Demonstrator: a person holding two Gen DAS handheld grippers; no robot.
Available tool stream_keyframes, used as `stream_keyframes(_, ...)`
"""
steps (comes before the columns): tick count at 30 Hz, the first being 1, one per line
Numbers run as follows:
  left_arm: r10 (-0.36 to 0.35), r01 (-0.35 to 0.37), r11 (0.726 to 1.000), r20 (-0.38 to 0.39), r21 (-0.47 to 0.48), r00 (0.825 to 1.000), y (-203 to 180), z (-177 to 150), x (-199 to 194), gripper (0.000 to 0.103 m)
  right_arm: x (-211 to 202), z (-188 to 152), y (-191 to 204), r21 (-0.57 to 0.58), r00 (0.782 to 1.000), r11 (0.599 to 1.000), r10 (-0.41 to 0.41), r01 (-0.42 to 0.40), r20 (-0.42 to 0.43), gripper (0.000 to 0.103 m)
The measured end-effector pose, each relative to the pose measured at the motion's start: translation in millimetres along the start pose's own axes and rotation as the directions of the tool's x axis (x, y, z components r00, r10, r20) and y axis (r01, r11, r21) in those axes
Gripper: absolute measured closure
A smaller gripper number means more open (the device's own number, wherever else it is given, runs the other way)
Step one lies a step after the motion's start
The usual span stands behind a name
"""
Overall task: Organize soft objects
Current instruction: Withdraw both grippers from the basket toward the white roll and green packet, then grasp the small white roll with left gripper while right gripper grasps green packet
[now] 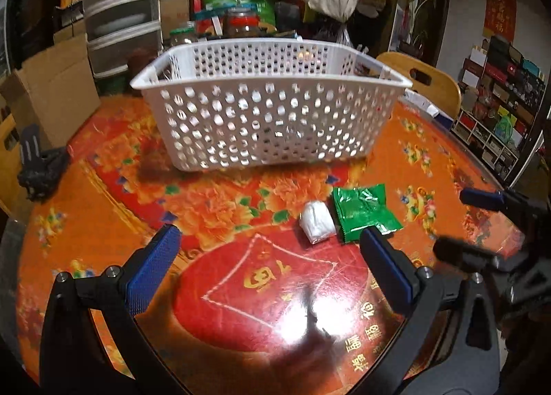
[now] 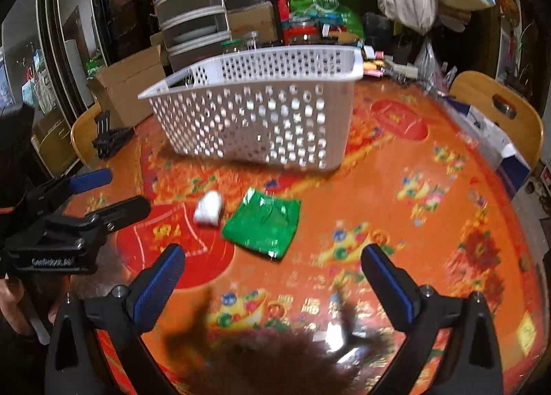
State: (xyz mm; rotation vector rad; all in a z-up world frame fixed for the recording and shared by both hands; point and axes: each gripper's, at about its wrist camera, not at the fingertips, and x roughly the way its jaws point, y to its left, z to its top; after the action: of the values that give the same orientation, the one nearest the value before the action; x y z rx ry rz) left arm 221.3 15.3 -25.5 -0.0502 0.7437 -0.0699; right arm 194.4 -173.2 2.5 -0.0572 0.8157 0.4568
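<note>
A white perforated basket (image 1: 268, 119) stands on the red and orange table (image 1: 103, 209); it also shows in the right wrist view (image 2: 255, 112). A small white soft roll (image 1: 316, 221) and a green foil packet (image 1: 365, 214) lie side by side in front of it, and both show in the right wrist view, roll (image 2: 208, 207) and packet (image 2: 263, 226). My left gripper (image 1: 270, 236) is open and empty, just short of the roll. My right gripper (image 2: 272, 257) is open and empty, just short of the packet. Each gripper shows in the other's view, left (image 2: 103, 191) and right (image 1: 482, 219).
A wooden chair (image 1: 423, 81) stands at the table's far right edge. A black clamp (image 1: 38, 167) lies at the left edge. Jars, bags, drawers and cardboard boxes (image 1: 58, 84) crowd the space behind the basket. A white and blue box (image 2: 496, 140) sits at the right edge.
</note>
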Motion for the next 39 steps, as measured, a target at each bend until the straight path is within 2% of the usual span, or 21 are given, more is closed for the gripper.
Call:
stream_keyframes(10, -0.026, 0.028, 0.999, -0.068, 0.017, 0.997, -12, -4, 48, 0.001, 20, -15, 0, 0.001, 0.999, 1.000, 0.017, -0.017, -0.043, 0.002)
stream_keyframes(19, -0.022, 0.025, 0.999, -0.100, 0.029, 0.995, -28, 3, 65, 0.012, 22, -17, -6, 0.014, 0.999, 1.000, 0.015, -0.015, -0.043, 0.002)
stream_keyframes(22, -0.008, 0.012, 0.999, -0.111, 0.032, 0.994, -30, 4, 72, 0.020, 24, -18, -7, 0.015, 0.999, 1.000, 0.017, -0.016, -0.045, 0.002)
stream_keyframes(28, -0.019, 0.017, 1.000, -0.137, -0.010, 0.990, -24, 7, 85, 0.043, 25, -17, -9, 0.021, 0.999, 1.000, 0.021, -0.020, -0.043, 0.002)
stream_keyframes(30, -0.022, 0.020, 1.000, -0.137, -0.018, 0.990, -22, 8, 86, 0.058, 26, -16, -8, 0.023, 0.999, 0.999, 0.023, -0.022, -0.042, 0.002)
stream_keyframes(33, -0.032, 0.031, 0.999, -0.136, -0.016, 0.990, -21, 9, 87, 0.071, 30, -13, -4, 0.020, 0.999, 1.000, 0.023, -0.022, -0.049, 0.002)
stream_keyframes(39, -0.011, 0.008, 1.000, -0.113, -0.021, 0.993, -9, 4, 77, 0.071, 43, -6, 7, 0.006, 0.997, 1.000, 0.030, -0.030, -0.068, 0.002)
